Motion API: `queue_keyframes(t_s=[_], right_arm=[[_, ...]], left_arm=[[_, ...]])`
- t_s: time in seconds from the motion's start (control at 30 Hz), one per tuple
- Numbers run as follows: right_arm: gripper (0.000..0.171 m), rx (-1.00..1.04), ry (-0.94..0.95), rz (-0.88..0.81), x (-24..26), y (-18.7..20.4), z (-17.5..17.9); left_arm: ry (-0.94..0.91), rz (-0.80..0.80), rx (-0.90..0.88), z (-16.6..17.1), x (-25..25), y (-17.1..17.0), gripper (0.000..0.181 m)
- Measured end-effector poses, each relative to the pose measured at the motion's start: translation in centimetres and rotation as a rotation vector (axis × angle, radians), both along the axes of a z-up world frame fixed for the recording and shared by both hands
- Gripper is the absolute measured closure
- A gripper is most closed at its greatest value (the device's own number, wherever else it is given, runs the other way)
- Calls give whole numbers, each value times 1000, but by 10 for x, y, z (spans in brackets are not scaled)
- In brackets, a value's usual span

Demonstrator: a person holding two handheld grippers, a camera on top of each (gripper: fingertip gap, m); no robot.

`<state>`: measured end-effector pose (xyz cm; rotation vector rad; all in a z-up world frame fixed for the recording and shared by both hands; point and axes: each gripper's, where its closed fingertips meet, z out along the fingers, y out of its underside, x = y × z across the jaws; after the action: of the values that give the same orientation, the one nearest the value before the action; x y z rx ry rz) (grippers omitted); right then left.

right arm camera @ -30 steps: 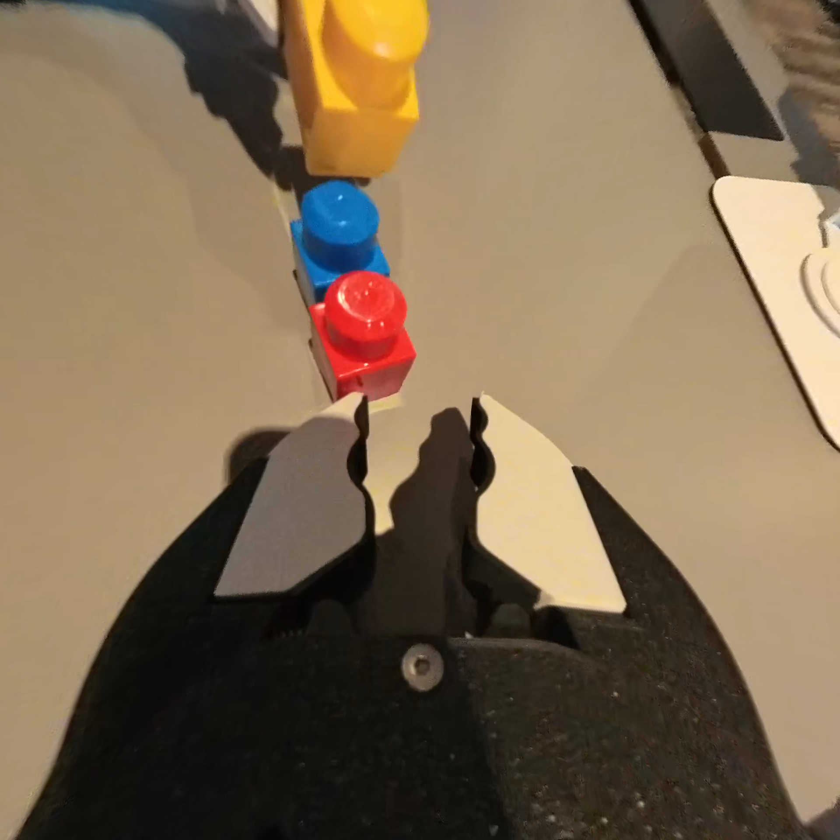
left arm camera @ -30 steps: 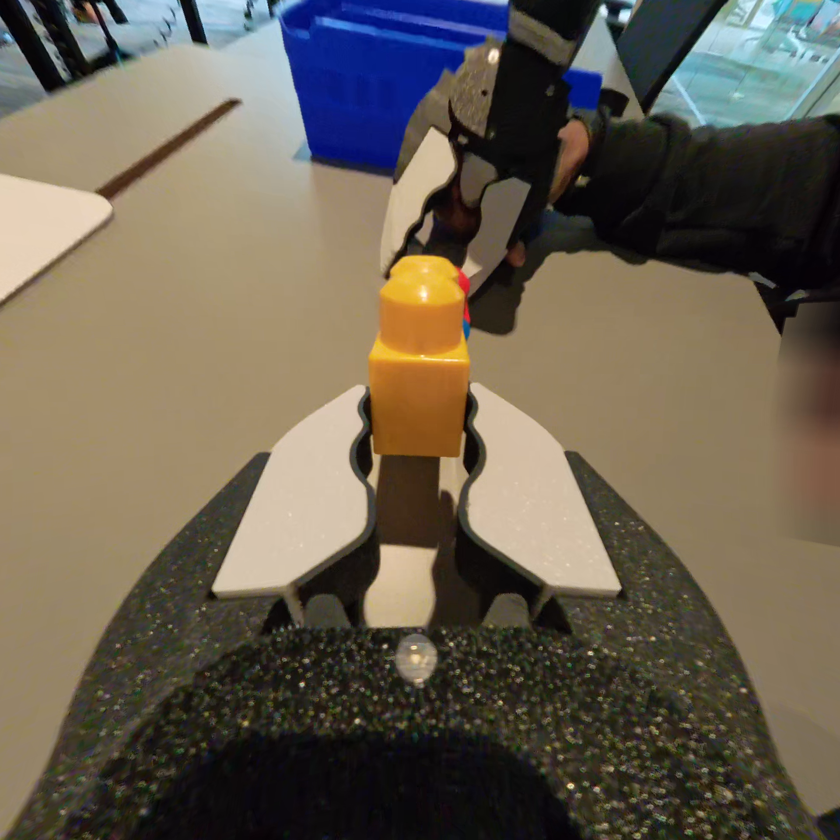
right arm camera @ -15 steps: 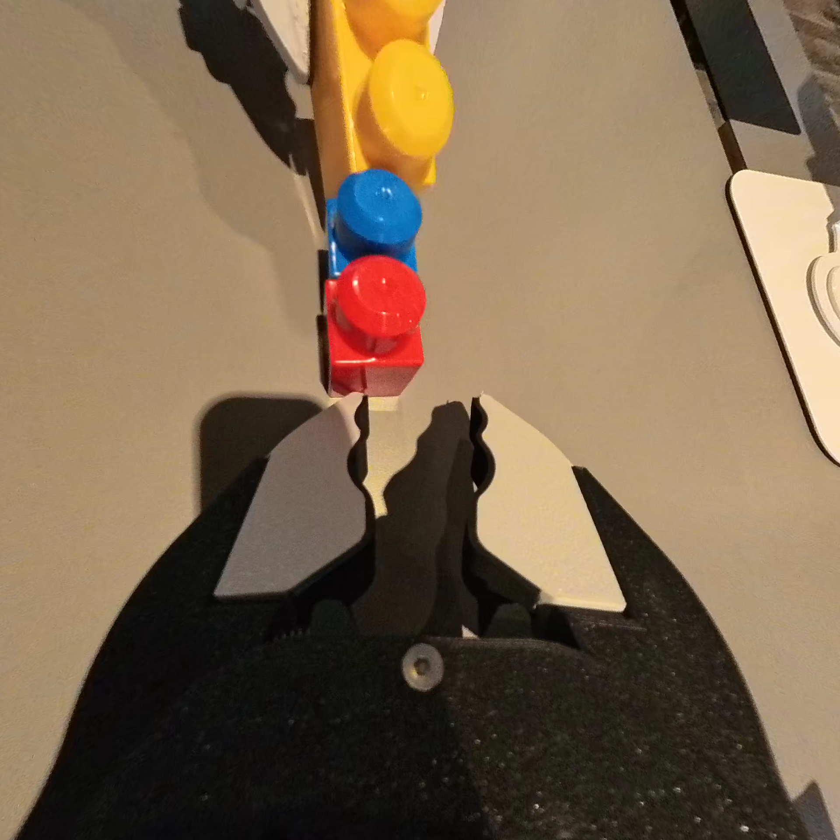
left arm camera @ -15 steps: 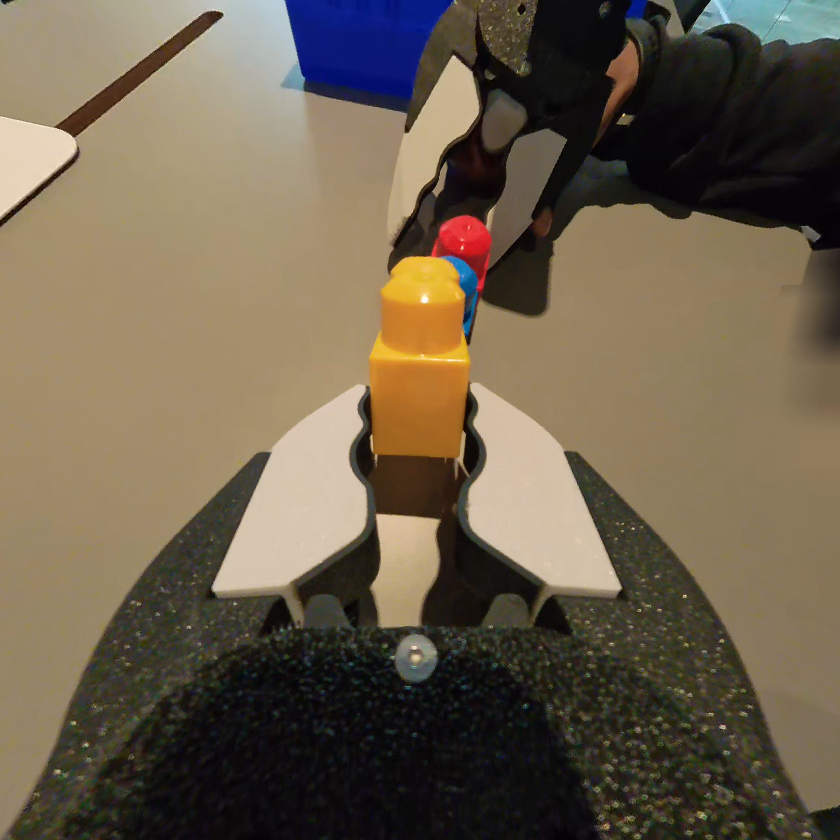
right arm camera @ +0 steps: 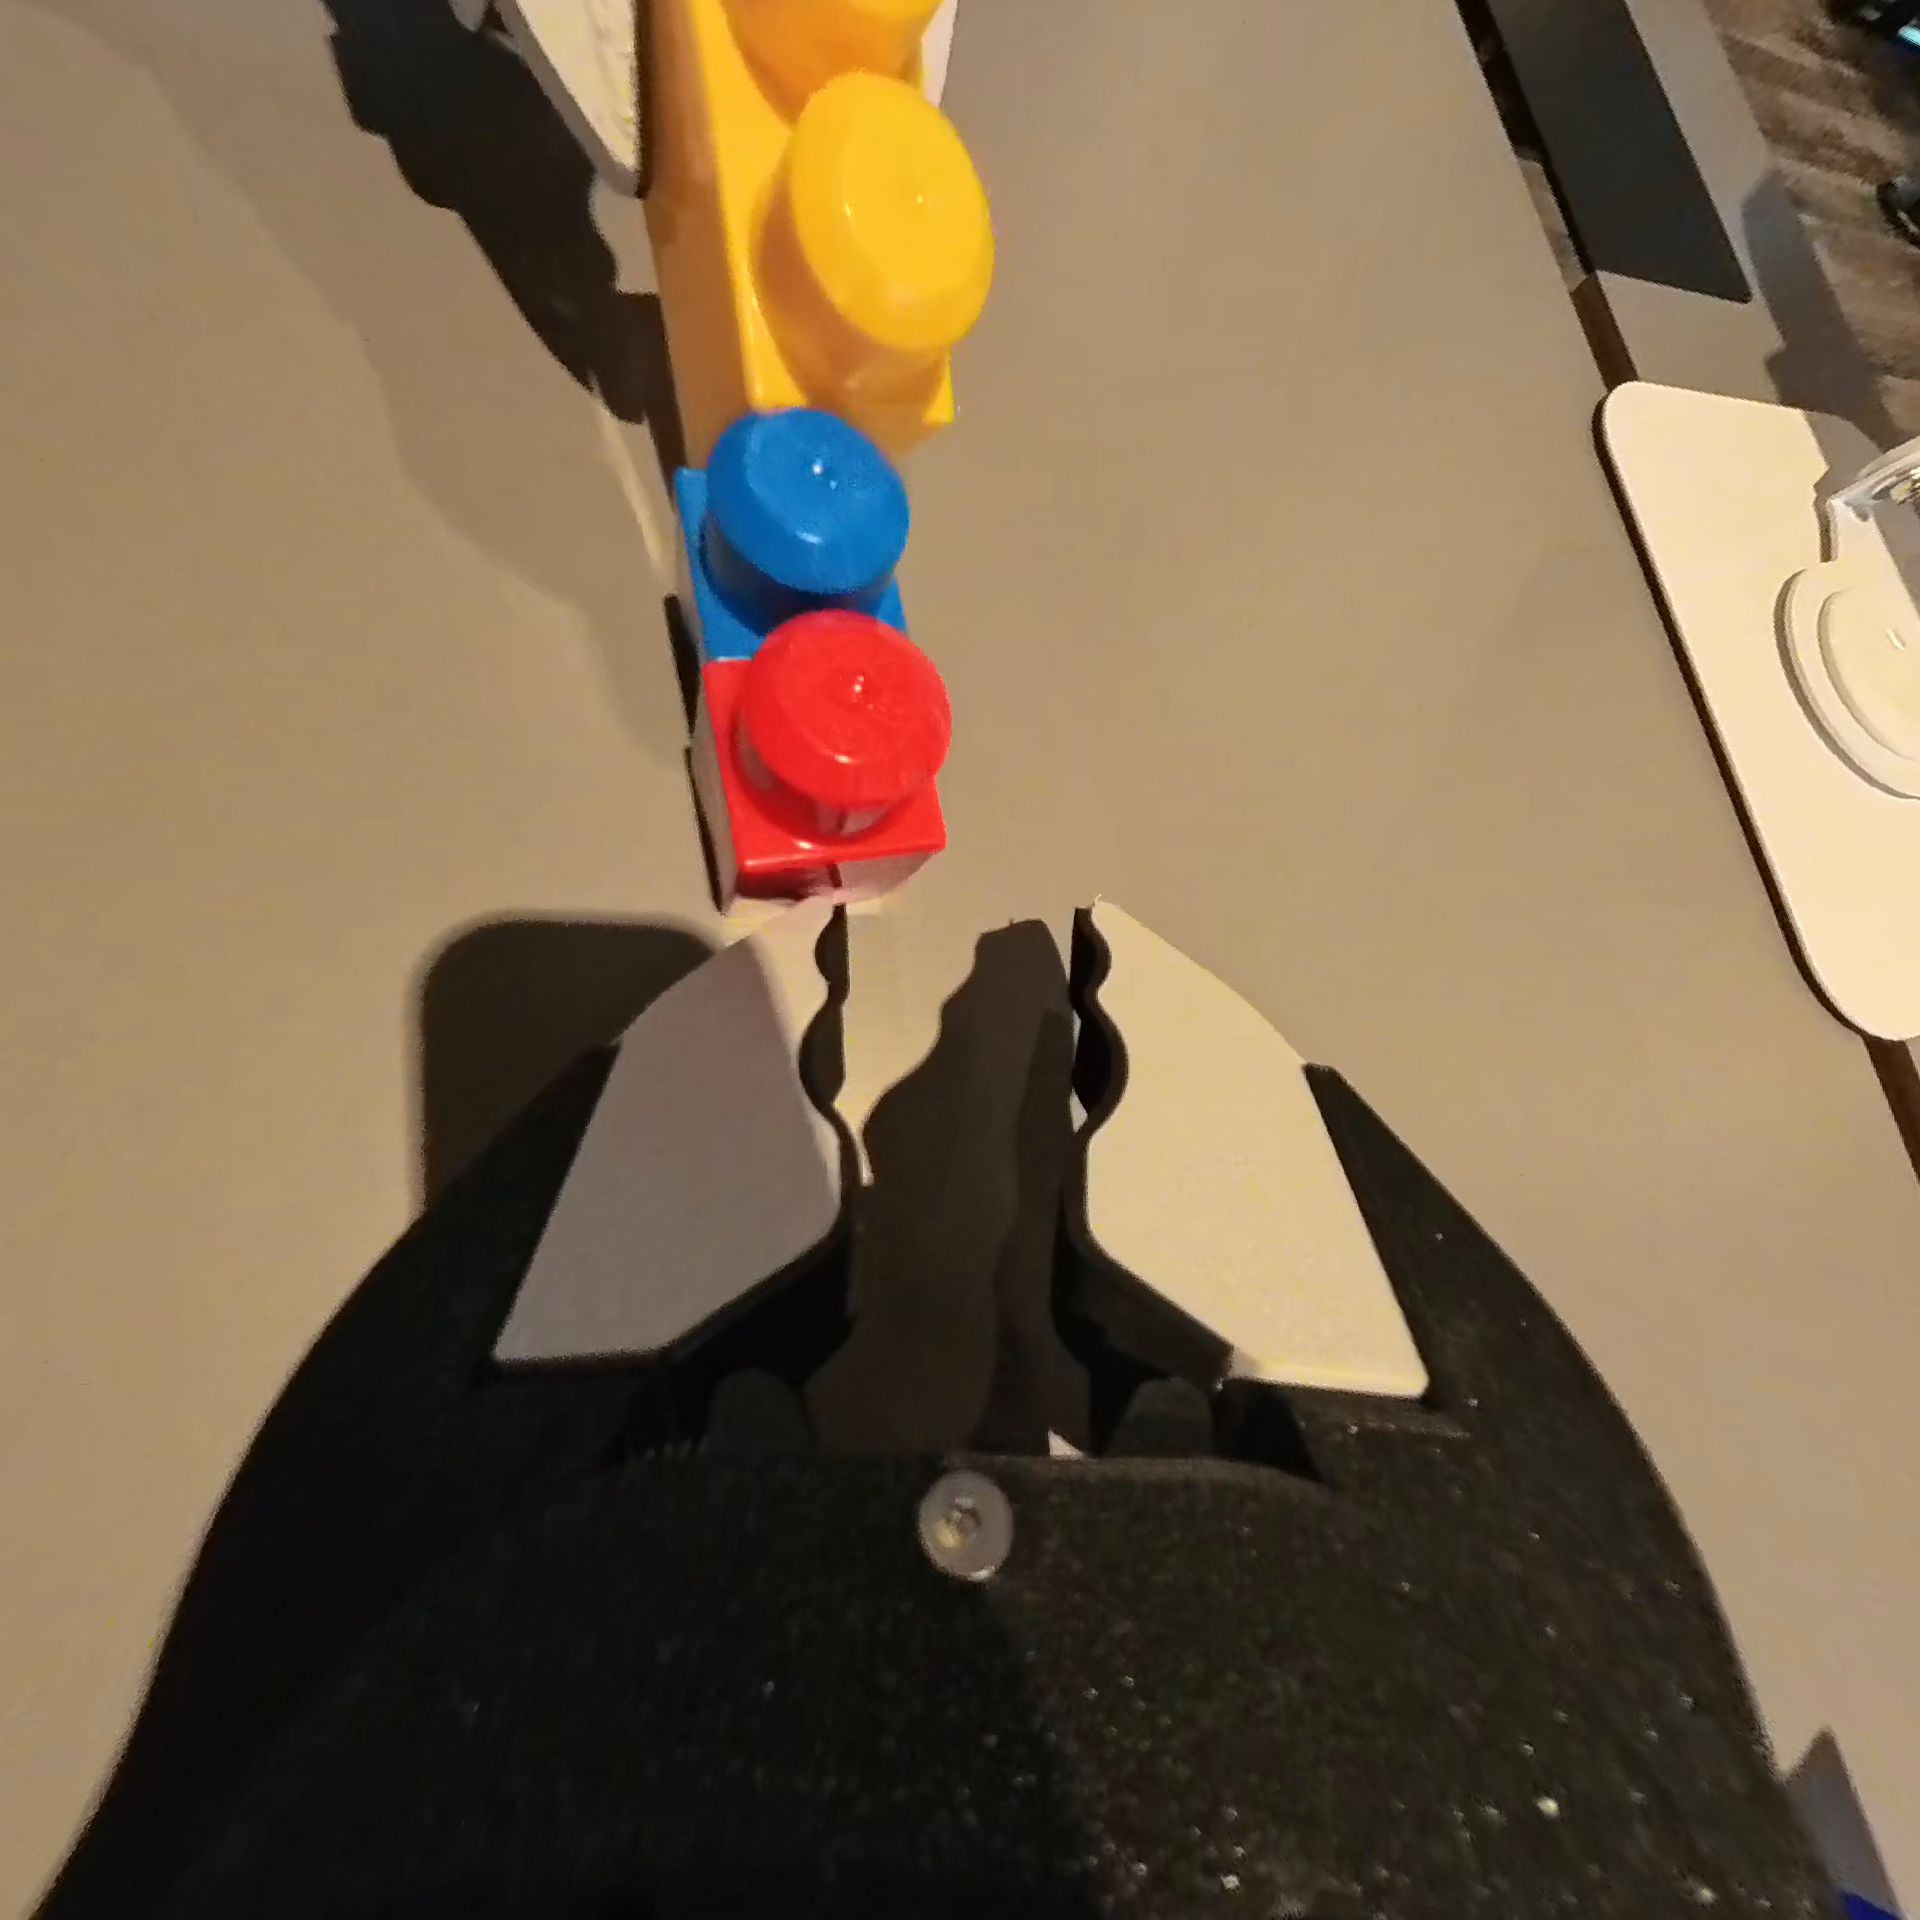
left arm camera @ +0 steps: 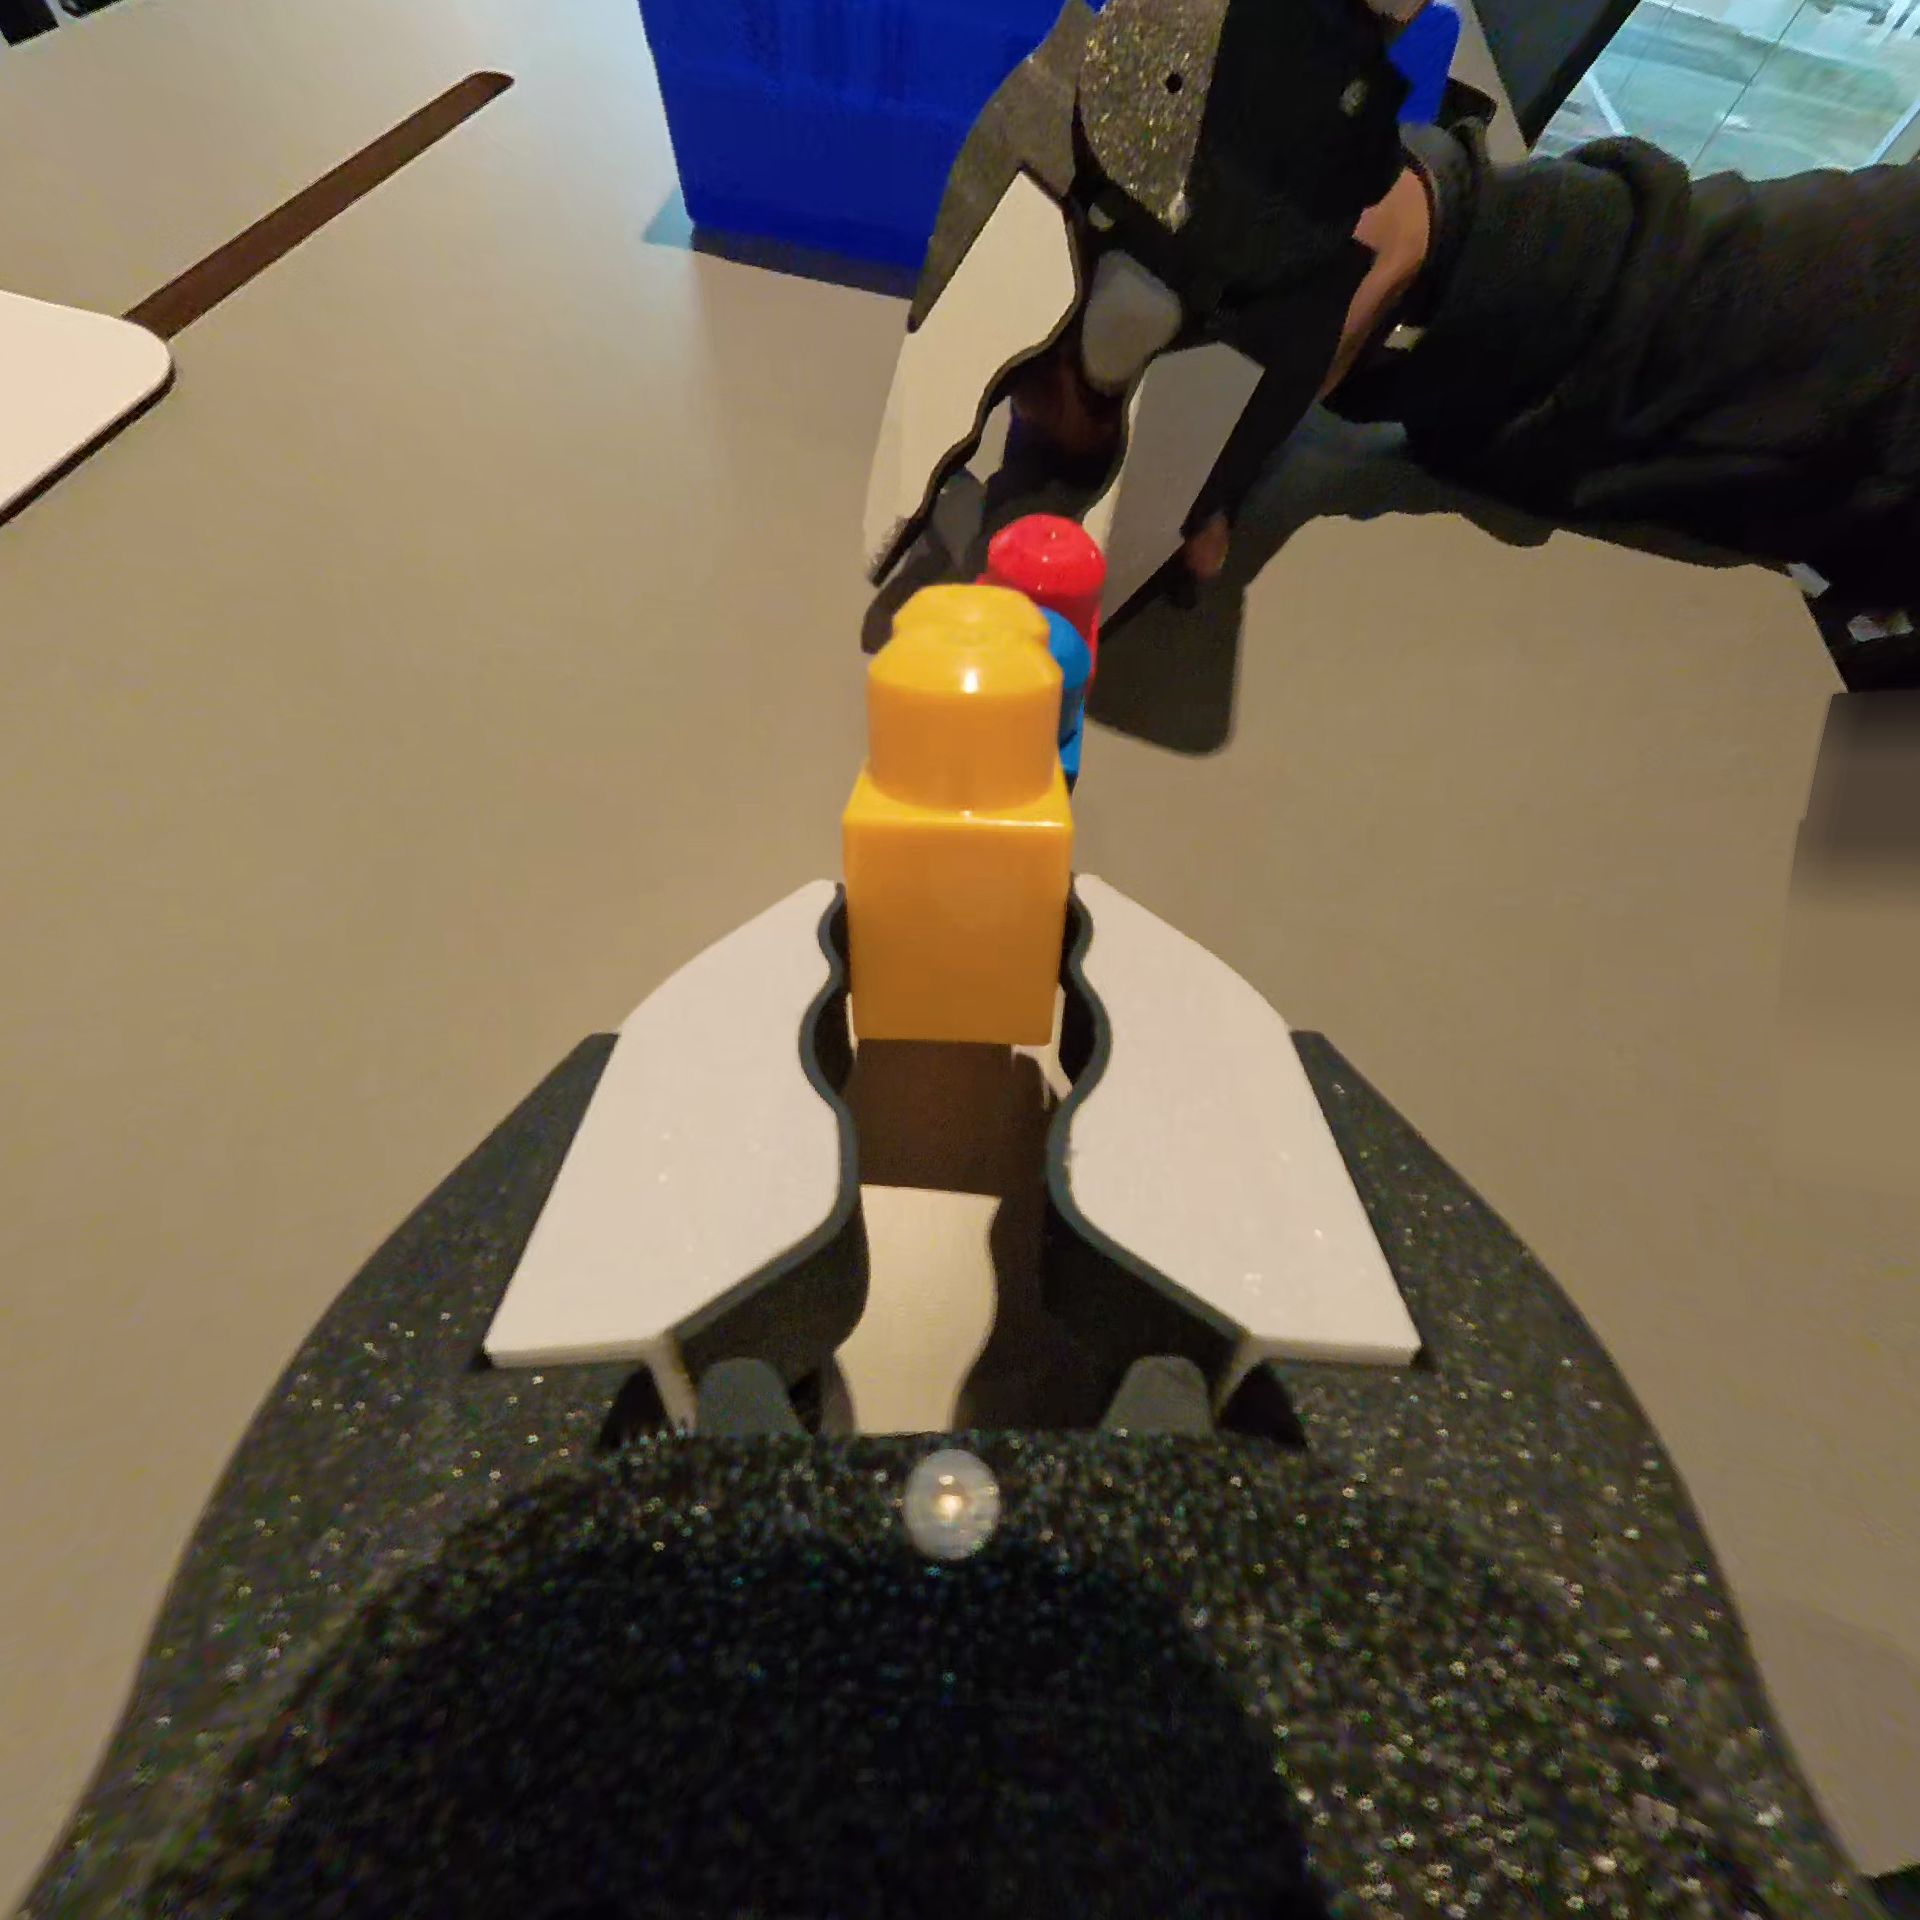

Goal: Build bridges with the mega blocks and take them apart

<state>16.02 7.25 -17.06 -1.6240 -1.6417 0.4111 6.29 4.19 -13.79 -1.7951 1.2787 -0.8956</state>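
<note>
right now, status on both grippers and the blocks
Left gripper shut on yellow block. Right gripper open, just short of red block. Blue block between red and yellow. Nothing in the way.

Three mega blocks in one row: one yellow block (right arm camera: 831, 239) showing two studs, possibly more beyond the frame edge; one blue block (right arm camera: 795, 540), single stud; one red block (right arm camera: 831, 758), single stud. Two grippers: left gripper (left arm camera: 956, 925), right gripper (right arm camera: 961, 914). One blue bin (left arm camera: 831, 125). One white board (right arm camera: 1745, 665).
</note>
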Motion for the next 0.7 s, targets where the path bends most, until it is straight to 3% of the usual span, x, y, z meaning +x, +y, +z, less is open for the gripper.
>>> queue_keyframes(t_s=[0.2,0.47,0.7], right_arm=[[130,-5,5,3,0,0,0],[129,-5,22,-19,13,8,6],[123,-168,466,90,-10,-17,79]], left_arm=[[9,14,-6,0,-7,1,145],[-145,8,51,31,-2,0,145],[-329,-30,87,51,30,-5,145]])
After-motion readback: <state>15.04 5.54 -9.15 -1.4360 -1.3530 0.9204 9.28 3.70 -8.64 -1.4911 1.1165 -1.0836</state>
